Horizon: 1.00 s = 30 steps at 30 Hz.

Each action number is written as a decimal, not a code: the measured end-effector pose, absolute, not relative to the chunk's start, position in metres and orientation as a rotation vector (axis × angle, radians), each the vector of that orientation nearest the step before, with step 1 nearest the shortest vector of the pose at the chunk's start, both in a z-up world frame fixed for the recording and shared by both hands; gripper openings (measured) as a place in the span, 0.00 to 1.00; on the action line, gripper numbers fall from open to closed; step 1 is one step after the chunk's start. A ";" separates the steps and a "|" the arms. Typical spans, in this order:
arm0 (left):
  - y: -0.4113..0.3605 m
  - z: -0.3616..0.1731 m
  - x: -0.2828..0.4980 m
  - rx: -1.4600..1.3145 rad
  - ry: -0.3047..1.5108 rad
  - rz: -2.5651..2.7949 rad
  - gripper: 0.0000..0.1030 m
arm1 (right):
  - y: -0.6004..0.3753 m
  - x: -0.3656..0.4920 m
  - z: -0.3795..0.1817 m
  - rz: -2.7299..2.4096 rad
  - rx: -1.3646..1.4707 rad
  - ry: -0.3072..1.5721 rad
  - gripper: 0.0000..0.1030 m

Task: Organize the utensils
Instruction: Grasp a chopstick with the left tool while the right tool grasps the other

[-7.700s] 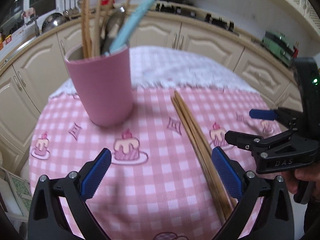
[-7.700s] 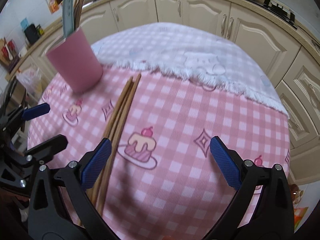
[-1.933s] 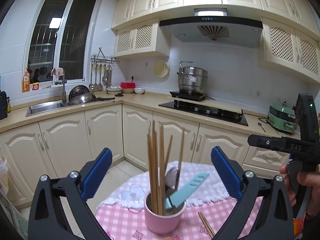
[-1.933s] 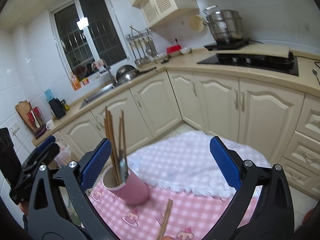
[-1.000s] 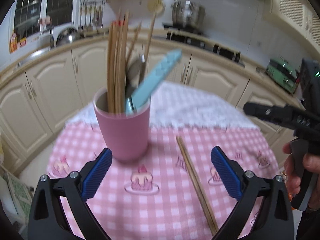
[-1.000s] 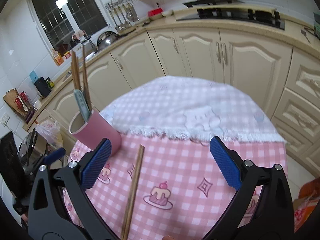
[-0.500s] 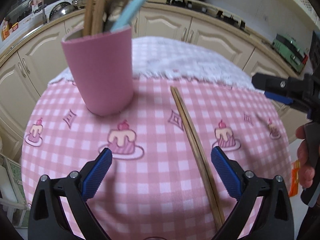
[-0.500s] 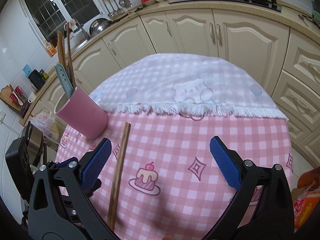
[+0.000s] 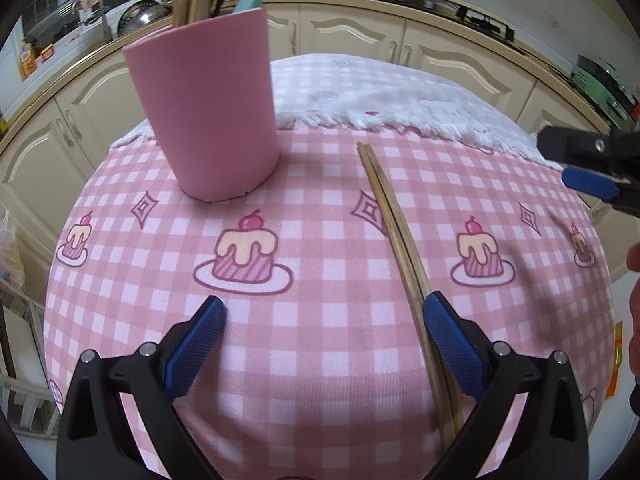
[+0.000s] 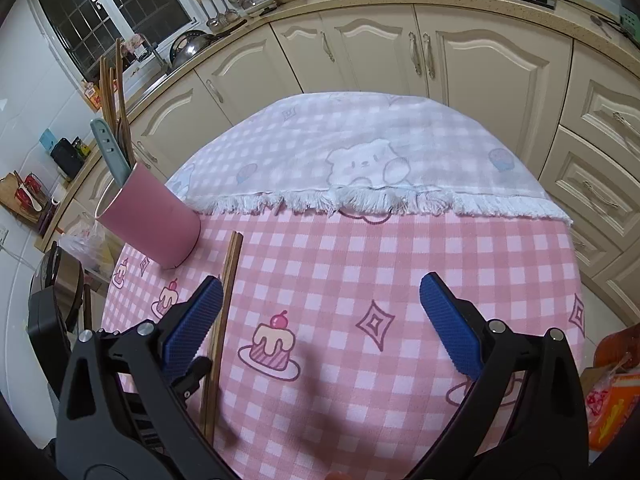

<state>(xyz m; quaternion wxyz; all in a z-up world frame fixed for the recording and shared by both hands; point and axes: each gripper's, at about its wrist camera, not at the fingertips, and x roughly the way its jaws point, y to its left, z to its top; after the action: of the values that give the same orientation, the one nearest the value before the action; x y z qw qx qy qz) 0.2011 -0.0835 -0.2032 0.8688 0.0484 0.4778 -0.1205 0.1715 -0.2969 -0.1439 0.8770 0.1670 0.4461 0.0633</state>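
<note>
A pair of brown wooden chopsticks (image 9: 400,240) lies side by side on the pink checked tablecloth (image 9: 320,340). Its near end runs beside my left gripper's right fingertip (image 9: 440,320). A pink cup (image 9: 208,120) stands at the back left, holding several chopsticks and a light blue utensil. My left gripper (image 9: 324,312) is open and empty just above the cloth. My right gripper (image 10: 320,300) is open and empty; the chopsticks (image 10: 224,300) lie by its left fingertip (image 10: 200,308), the cup (image 10: 152,220) farther left.
A white fringed cloth (image 10: 360,160) covers the far half of the round table. Cream kitchen cabinets (image 10: 440,52) curve around behind it. The right gripper shows at the right edge of the left wrist view (image 9: 592,168). An orange bag (image 10: 612,400) lies below the table's right edge.
Both grippers have dropped from looking across the kitchen to low over the table. The left gripper has come closer to the chopsticks' near end. The chopsticks and cup have not moved.
</note>
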 end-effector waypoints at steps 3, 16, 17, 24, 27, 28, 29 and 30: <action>-0.083 -0.202 0.198 0.114 0.990 -0.234 0.96 | -0.295 0.170 -0.144 0.136 0.345 0.934 0.94; -0.086 -0.205 0.199 0.156 1.002 -0.235 0.96 | -0.284 0.166 -0.141 0.127 0.293 0.948 0.94; -0.081 -0.205 0.197 0.154 1.002 -0.248 0.96 | -0.282 0.165 -0.142 0.123 0.281 0.955 0.94; -0.058 -0.204 0.198 0.165 1.006 -0.270 0.96 | -0.238 0.166 -0.166 0.164 0.162 1.077 0.94; -0.058 -0.204 0.203 0.188 1.007 -0.284 0.96 | -0.218 0.168 -0.172 0.165 0.110 1.104 0.87; -0.058 -0.204 0.205 0.196 1.009 -0.291 0.96 | -0.213 0.169 -0.173 0.164 0.098 1.113 0.83; -0.060 -0.204 0.208 0.209 1.010 -0.302 0.96 | -0.209 0.172 -0.174 0.160 0.087 1.125 0.77; -0.062 -0.204 0.210 0.220 1.010 -0.308 0.96 | -0.204 0.174 -0.176 0.156 0.075 1.137 0.73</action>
<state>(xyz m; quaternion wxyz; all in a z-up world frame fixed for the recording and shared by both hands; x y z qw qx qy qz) 0.2100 -0.0622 -0.2042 0.8580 0.1046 0.4810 -0.1468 0.1744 -0.2038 -0.1761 0.8392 0.0354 0.5377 0.0739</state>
